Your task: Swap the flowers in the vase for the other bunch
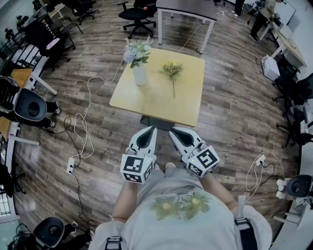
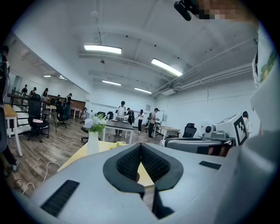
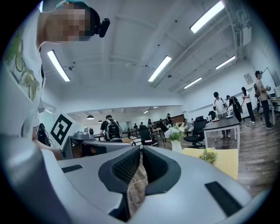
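Jaws closed and empty on left gripper (image 1: pixel 148 131) and right gripper (image 1: pixel 176 133); both held side by side, near level, just short of the counter's (image 1: pixel 146 105) near edge.

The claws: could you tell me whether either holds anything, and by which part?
Nothing is held: the left claw and the right claw are both shut and empty.

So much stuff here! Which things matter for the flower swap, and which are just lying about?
For the job: white vase, pale flowers in it, yellow bunch on the table, left gripper, right gripper.
Lying about: black office chair, white floor cable, power strip.
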